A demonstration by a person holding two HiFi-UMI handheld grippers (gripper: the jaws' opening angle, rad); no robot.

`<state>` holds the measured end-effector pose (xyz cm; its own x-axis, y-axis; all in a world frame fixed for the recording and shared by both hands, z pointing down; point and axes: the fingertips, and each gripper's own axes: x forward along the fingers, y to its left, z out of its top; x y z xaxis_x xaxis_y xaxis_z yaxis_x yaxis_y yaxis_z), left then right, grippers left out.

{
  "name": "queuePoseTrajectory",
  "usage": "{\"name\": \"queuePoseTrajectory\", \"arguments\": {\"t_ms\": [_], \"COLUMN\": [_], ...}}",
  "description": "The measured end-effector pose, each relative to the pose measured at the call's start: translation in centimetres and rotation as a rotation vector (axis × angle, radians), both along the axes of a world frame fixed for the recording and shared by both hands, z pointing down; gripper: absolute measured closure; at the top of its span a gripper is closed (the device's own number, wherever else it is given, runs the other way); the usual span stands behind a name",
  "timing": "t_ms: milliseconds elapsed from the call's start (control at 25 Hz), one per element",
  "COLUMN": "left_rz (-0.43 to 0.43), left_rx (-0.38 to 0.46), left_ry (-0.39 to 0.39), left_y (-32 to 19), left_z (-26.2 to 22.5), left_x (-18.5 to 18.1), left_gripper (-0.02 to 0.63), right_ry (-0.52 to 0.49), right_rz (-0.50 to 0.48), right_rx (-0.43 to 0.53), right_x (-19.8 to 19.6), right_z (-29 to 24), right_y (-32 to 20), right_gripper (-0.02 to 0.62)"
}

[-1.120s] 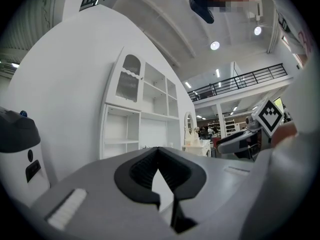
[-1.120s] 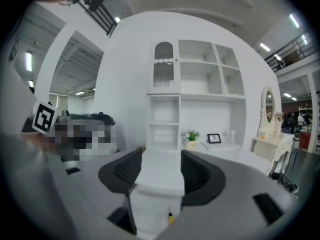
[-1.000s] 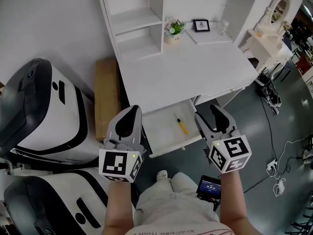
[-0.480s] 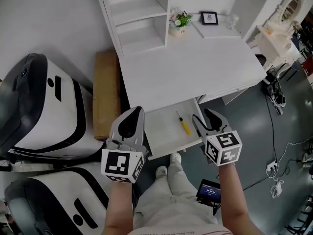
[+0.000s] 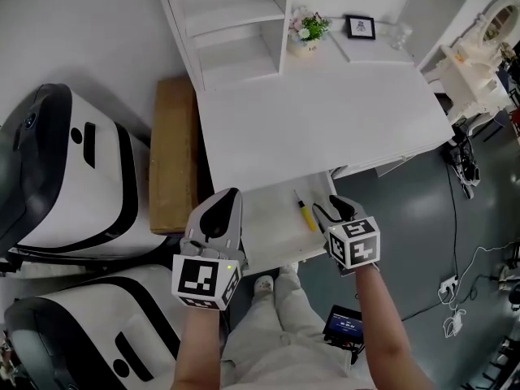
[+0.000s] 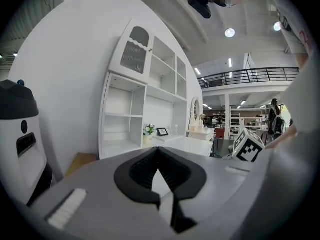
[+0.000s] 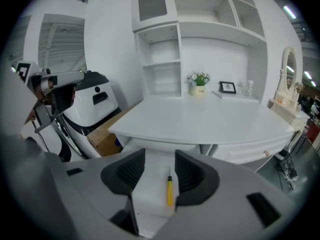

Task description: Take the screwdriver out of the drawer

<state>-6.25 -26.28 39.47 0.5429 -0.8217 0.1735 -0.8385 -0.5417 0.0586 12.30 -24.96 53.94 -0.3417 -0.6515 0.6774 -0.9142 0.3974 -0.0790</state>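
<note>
We are holding the right gripper [image 5: 335,208] at the right edge of the open drawer [image 5: 270,218] beneath the white desk [image 5: 325,120]; its jaws are standing wide apart and have just been closing a little; in the right gripper view the screwdriver [image 7: 170,191] is showing in the gap between them, nearer the right-hand jaw, with neither pad pressing on it. The screwdriver is lying flat on the drawer's white floor, its yellow handle toward us and its thin metal shaft pointing toward the desk; we are keeping the left gripper [image 5: 218,211] by the drawer's left corner, its jaws meeting tip to tip with nothing between them; a brown cardboard box [image 5: 171,161] is lying on the floor left of the desk.
</note>
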Motion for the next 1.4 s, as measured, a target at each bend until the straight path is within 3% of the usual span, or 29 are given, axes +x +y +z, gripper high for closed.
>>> {"name": "queuePoseTrajectory", "arguments": {"t_ms": [720, 1160, 1400], "left_rz": [-0.057, -0.091, -0.112], "left_rx": [-0.107, -0.149, -0.157], "left_ry": [-0.037, -0.055, -0.068], "left_y": [-4.1, -5.4, -5.5], "left_z": [4.3, 6.4, 7.0], "left_x": [0.8, 1.0, 0.5], "left_gripper": [0.601, 0.601, 0.601], "right_ry": [0.131, 0.169, 0.23], "right_rz": [-0.1, -0.119, -0.117], "right_rx": [-0.497, -0.651, -0.68], "right_x": [0.1, 0.0, 0.3], "right_z": [16.6, 23.5, 25.8], "right_y": [-2.4, -1.3, -1.2], "right_gripper": [0.403, 0.405, 0.413]}}
